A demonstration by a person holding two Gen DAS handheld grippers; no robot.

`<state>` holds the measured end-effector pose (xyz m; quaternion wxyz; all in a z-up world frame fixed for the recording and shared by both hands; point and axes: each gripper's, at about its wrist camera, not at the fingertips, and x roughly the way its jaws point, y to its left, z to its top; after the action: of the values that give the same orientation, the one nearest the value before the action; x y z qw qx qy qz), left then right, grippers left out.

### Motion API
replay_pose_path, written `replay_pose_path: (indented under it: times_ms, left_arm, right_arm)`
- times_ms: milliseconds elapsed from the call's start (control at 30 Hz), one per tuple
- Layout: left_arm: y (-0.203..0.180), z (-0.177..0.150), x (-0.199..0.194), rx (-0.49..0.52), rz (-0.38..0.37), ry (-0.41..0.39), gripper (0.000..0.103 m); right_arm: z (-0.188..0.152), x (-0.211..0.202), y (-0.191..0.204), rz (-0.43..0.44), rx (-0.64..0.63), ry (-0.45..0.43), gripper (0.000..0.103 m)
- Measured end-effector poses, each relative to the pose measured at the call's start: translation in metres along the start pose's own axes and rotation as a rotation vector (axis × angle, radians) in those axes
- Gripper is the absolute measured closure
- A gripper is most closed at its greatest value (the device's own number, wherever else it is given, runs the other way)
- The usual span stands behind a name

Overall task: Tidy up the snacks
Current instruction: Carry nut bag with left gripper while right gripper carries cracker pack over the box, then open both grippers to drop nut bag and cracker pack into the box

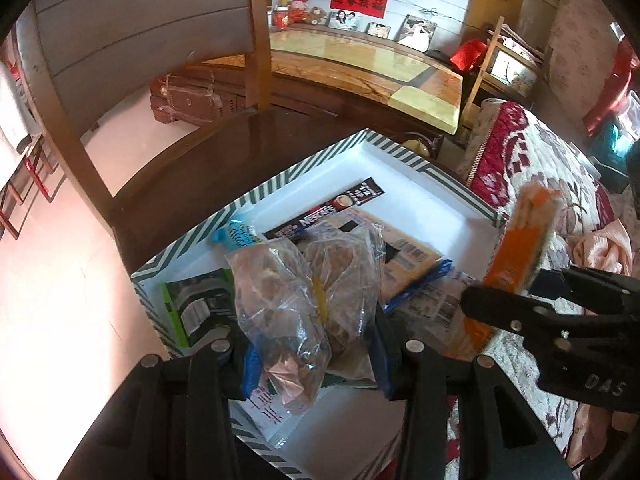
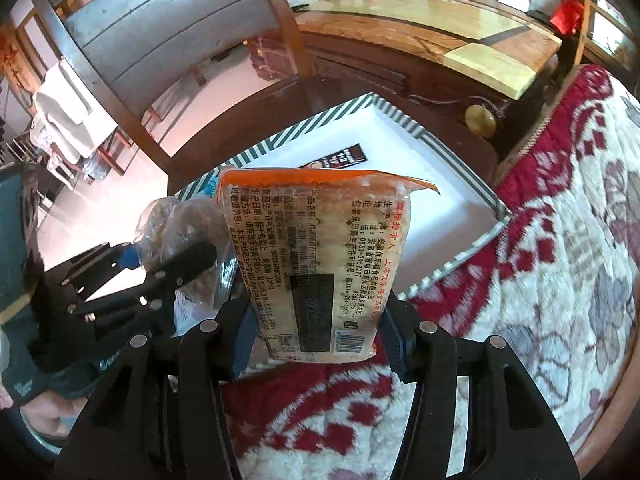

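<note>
My left gripper (image 1: 316, 356) is shut on a clear bag of brown snacks (image 1: 288, 304) and holds it over the near end of a white box with a striped rim (image 1: 408, 152). The box holds a Nescafe sachet (image 1: 332, 212), a blue packet (image 1: 236, 236), a green-black packet (image 1: 196, 304) and flat tan packets (image 1: 408, 256). My right gripper (image 2: 316, 340) is shut on an orange-edged cracker pack (image 2: 320, 256), upright above the box's right side. That pack also shows in the left wrist view (image 1: 520, 240), as does the right gripper (image 1: 516, 300). The left gripper (image 2: 172, 256) with its bag (image 2: 180, 224) shows in the right wrist view.
The box (image 2: 460, 160) sits on a dark wooden stool (image 1: 200, 168) beside a bed with a red and white floral blanket (image 2: 540, 240). A wooden chair (image 1: 140, 40) stands behind. A long wooden cabinet (image 1: 360, 60) with photos runs along the far wall.
</note>
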<state>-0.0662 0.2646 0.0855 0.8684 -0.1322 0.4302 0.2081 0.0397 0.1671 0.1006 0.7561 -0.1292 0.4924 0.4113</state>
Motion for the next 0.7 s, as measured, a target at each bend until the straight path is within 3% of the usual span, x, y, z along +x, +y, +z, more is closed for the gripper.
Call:
replay_pose_path:
  times_ms: [300, 700]
  left_arm:
    - [0.009, -0.001, 0.013, -0.028, 0.006, 0.031, 0.057]
    - [0.007, 0.005, 0.02, -0.027, 0.006, 0.035, 0.055]
  right_arm:
    - [0.012, 0.039, 0.007, -0.044, -0.019, 0.068, 0.05]
    - [0.031, 0.066, -0.011, -0.024, 0.076, 0.07, 0.051]
